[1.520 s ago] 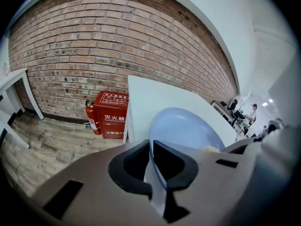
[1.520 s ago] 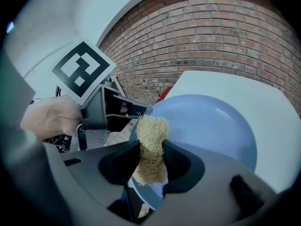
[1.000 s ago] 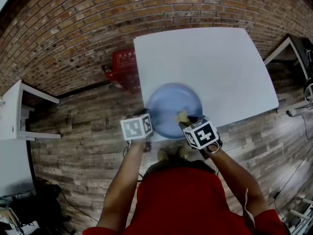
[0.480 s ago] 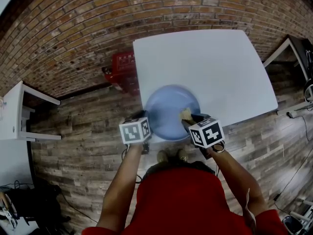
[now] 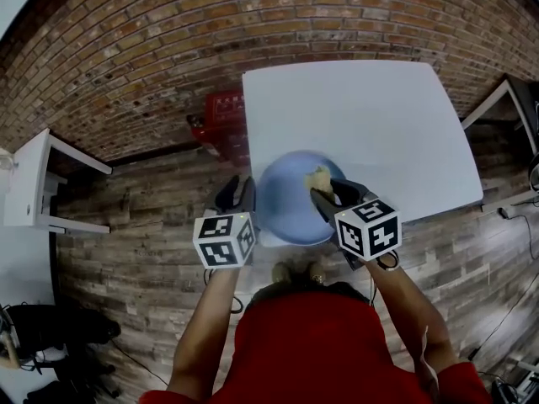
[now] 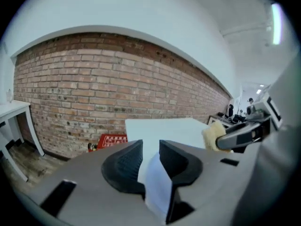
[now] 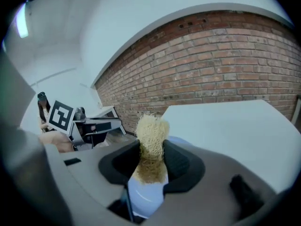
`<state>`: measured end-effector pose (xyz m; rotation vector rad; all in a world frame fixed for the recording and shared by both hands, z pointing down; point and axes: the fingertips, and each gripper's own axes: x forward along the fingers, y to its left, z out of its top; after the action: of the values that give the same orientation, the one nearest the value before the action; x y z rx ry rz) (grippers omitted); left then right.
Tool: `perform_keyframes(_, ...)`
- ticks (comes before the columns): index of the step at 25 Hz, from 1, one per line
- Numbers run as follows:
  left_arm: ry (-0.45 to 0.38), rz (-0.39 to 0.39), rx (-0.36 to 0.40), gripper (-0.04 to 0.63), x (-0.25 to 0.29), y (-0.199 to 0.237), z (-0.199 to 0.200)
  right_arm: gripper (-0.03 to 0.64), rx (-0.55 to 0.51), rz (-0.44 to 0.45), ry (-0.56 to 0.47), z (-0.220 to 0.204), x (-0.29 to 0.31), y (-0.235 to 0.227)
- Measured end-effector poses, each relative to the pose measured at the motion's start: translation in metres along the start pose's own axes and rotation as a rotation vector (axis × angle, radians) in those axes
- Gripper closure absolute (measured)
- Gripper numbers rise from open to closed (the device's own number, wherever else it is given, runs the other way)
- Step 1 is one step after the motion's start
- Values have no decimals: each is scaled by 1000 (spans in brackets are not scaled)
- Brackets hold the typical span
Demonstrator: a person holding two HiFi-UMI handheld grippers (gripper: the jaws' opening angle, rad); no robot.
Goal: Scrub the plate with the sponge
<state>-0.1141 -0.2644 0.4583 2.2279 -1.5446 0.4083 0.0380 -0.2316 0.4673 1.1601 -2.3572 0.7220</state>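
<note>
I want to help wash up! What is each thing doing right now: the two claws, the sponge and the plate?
Left claw: opening, plate rim between its jaws, not pinched.
Right claw: shut on the sponge.
Sponge: squeezed in the right claw, over the plate.
Plate: blue, at the table's near edge.

Blue plate [image 5: 286, 196] at near edge of white table [image 5: 379, 124]
</note>
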Motion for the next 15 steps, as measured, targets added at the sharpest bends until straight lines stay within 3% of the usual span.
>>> perform_keyframes(3, -159, -47, 29, 509, -17, -19, 44, 463, -33, 35, -140, 38, -12, 11)
perform_keyframes(6, -266, -86, 64, 537, -31, -39, 76, 463, -71, 75, -261, 67, -24, 23)
perform_keyframes(11, -385, -135, 136, 563, -51, -69, 107, 463, -178, 113, -435, 99, -47, 49)
perform_keyframes(15, -432, -168, 165, 574, -59, -86, 117, 463, -263, 127, -527, 112, -60, 67)
